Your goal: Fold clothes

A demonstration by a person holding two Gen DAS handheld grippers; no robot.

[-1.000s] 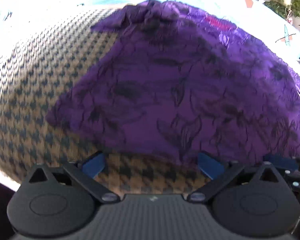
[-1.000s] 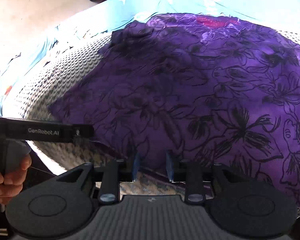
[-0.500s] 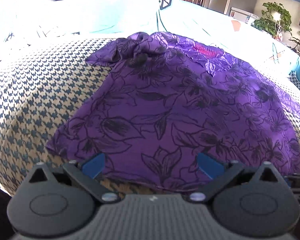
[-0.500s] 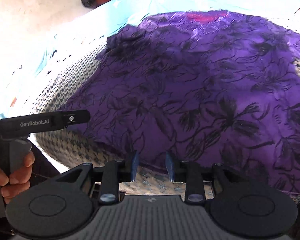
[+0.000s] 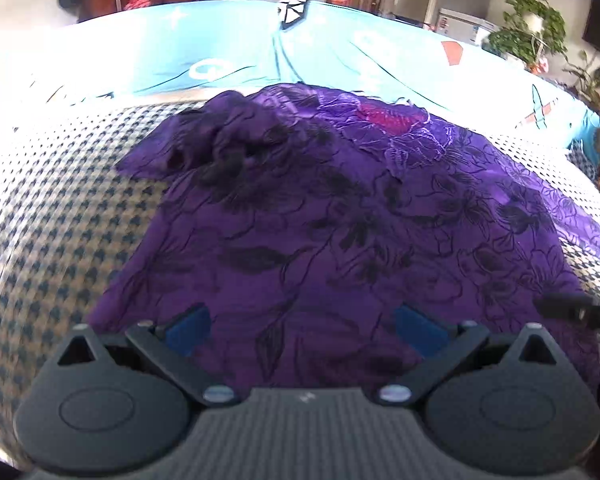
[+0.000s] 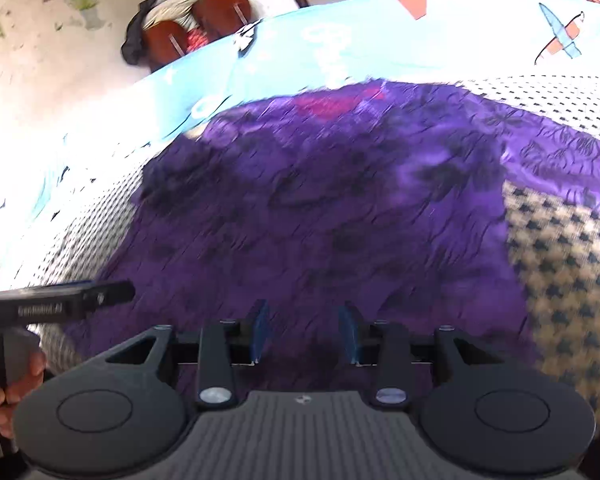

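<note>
Houndstooth cloth [image 5: 60, 216] covers the surface, with a turquoise printed sheet [image 5: 228, 56] beyond it and chairs and potted plants at the far wall. Spread flat on the houndstooth lies the purple floral garment [image 5: 340, 232], one end bunched at the far left, its pink neck patch toward the sheet. Left tongs [image 5: 304, 330] hang above the garment's near hem, angled down, blue pads spread wide, nothing between them. Right tongs [image 6: 305, 330] tilt down over the near part of the garment; their jaws are opening, pads apart with no cloth pinched. A hand [image 6: 4, 392] grips the left tool's handle, fingers curled.
</note>
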